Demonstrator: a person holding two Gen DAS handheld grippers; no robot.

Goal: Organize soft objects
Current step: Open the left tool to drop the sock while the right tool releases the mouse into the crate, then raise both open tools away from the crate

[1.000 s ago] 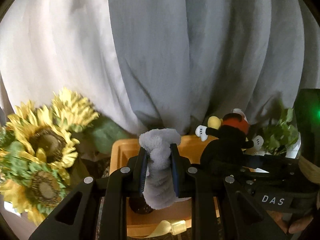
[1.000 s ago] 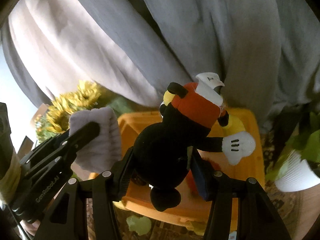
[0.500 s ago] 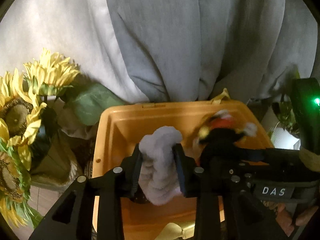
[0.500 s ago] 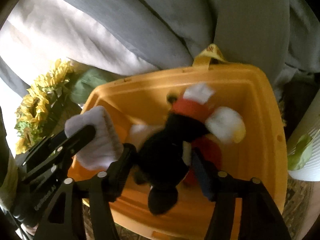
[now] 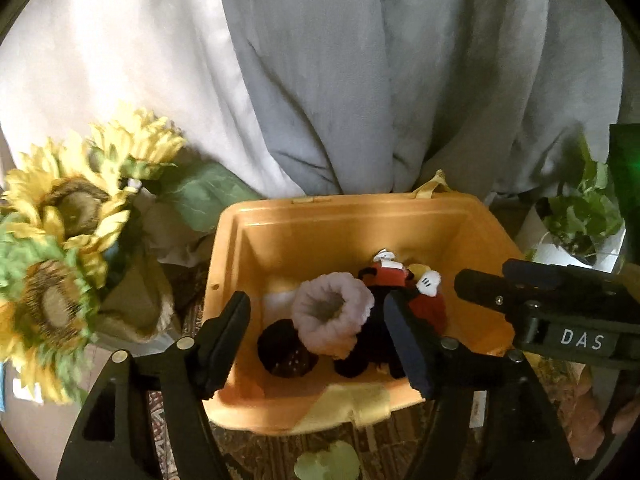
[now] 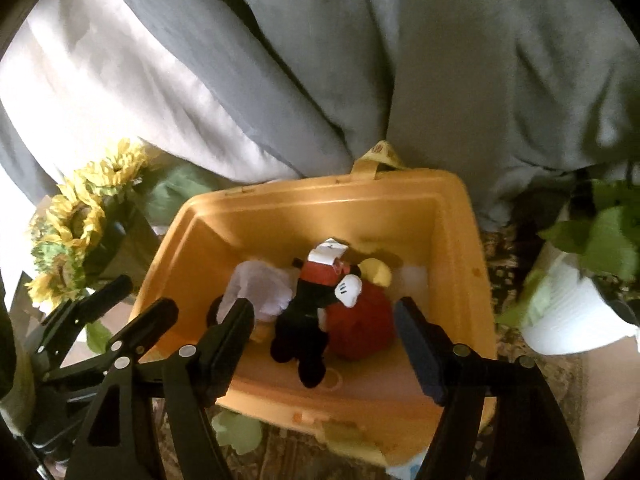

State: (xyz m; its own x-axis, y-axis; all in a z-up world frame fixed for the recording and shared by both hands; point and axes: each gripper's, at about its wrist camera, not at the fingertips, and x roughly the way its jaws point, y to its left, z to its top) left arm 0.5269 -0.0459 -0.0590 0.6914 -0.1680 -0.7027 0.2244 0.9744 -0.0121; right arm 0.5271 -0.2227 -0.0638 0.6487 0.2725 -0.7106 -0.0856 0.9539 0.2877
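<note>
An orange plastic bin [image 5: 320,220] [image 6: 452,240] holds several soft toys. A pale fluffy rolled sock [image 5: 332,320] [image 6: 264,288] lies in it beside a black mouse plush with a red top [image 5: 390,276] [image 6: 316,300] and a red plush ball [image 6: 360,328]. A dark round soft item [image 5: 284,348] lies at the bin's front left. My left gripper [image 5: 320,340] is open and empty above the bin's front. My right gripper [image 6: 326,344] is open and empty above the bin; it also shows in the left wrist view [image 5: 520,292].
Artificial sunflowers [image 5: 68,240] [image 6: 76,224] stand left of the bin. A potted green plant in a white pot [image 5: 580,224] [image 6: 572,304] stands on the right. Grey and white curtains [image 5: 360,80] hang behind. A patterned rug [image 5: 380,452] lies under the bin.
Both grippers opened over the bin. The fluffy sock and the mouse plush dropped out of the jaws and now lie inside the bin.
</note>
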